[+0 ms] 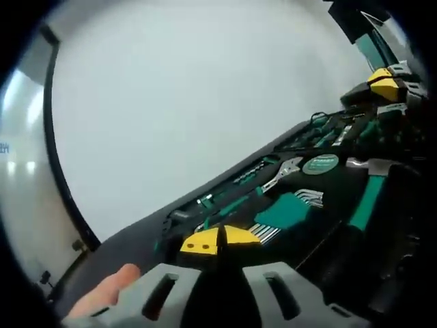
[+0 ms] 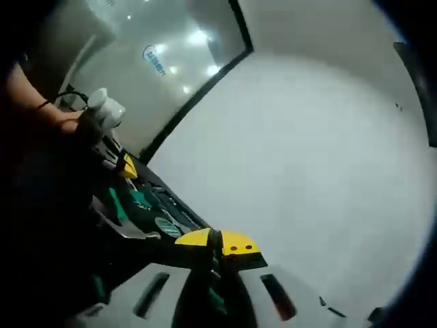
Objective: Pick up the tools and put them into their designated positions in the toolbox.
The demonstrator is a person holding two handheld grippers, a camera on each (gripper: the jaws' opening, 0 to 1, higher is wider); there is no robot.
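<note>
The toolbox (image 1: 273,205) lies open in my left gripper view, its long axis running from lower left to upper right across the tilted picture. Its dark tray holds tools in green and steel: a wrench (image 1: 283,174) pointing along that same axis, a fanned set of hex keys (image 1: 300,205), a round green tape measure (image 1: 321,164), and a green handle (image 1: 369,198) angled toward lower left. Smaller tools farther up the tray are too blurred for me to name.

The left gripper (image 1: 220,240) has its yellow tips closed together just over the near edge of the tray; I see nothing between them. A fingertip (image 1: 109,290) shows at lower left, cut off by the gripper body.

In my right gripper view the toolbox (image 2: 147,212) sits at left, mostly dark and hard to read. The right gripper (image 2: 217,242) has its yellow tips pressed together, with nothing visibly clamped. The other gripper's yellow tip (image 2: 128,166) appears upper left, held by a hand (image 2: 68,123). Behind everything stands a pale wall (image 1: 205,89).
</note>
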